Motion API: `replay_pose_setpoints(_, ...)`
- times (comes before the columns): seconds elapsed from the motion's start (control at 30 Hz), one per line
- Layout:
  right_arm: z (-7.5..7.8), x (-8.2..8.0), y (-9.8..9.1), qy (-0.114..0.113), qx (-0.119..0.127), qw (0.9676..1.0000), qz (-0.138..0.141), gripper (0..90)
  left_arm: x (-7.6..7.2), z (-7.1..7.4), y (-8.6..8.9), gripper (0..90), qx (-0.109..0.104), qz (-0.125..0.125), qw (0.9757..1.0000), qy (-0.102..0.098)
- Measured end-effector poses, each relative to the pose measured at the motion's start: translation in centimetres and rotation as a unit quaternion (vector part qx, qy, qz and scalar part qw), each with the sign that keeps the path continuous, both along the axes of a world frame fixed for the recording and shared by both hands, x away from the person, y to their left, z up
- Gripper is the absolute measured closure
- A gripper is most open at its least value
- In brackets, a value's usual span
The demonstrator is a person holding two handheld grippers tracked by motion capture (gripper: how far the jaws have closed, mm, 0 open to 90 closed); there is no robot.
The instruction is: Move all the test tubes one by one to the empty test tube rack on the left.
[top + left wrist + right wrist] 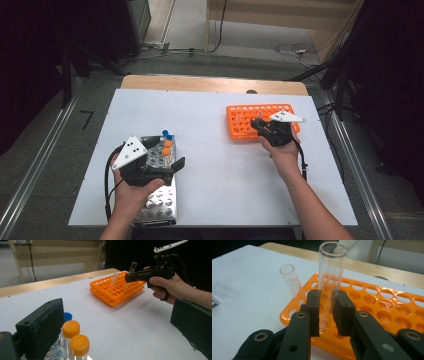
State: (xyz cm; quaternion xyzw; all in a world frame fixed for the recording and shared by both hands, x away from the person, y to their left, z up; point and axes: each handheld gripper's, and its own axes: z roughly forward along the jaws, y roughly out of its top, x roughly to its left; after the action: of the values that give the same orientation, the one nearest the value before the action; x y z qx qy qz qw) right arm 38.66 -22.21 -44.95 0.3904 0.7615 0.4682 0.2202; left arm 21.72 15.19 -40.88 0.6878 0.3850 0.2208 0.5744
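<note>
Glass tube [329, 290], clear and uncapped, stands pinched between the jaws of the right gripper [327, 315], its rounded bottom just above the holes of the orange rack [372, 302]. Beside it a second clear tube [293, 282] already leans in a hole near the rack's corner, so one placement looks done and this one is under way; whether the held tube's tip has entered a hole cannot be told. From the left gripper view the same pair show as one tilted tube in the rack and one clamped above it by the far hand [172, 286].

Nearer the person, the left gripper [150, 167] hovers over a metal rack [157, 202] on the white surface [215, 165], jaws spread wide with nothing between them. Three capped tubes stand there: two with orange caps [75, 337] and one with a blue cap [68, 315] behind them.

By my reading the work is at an early stage: most holes of the orange rack are unfilled, the held tube remains to be seated and released, and the capped tubes are untouched.
</note>
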Motion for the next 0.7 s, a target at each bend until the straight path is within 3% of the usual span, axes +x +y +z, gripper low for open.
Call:
replay_pose_setpoints(0.33,1.5,-2.5,-0.4,-0.011,0.014,0.9993,0.033,73.6,0.1,0.3,-1.4,0.0,0.004,-0.017,0.9998,-0.003)
replay_pose_setpoints(0.7,1.7,-6.3,0.5,-0.003,0.011,0.9962,0.086,73.6,-0.2,0.6,-3.4,1.1,0.012,-0.055,0.9984,-0.006)
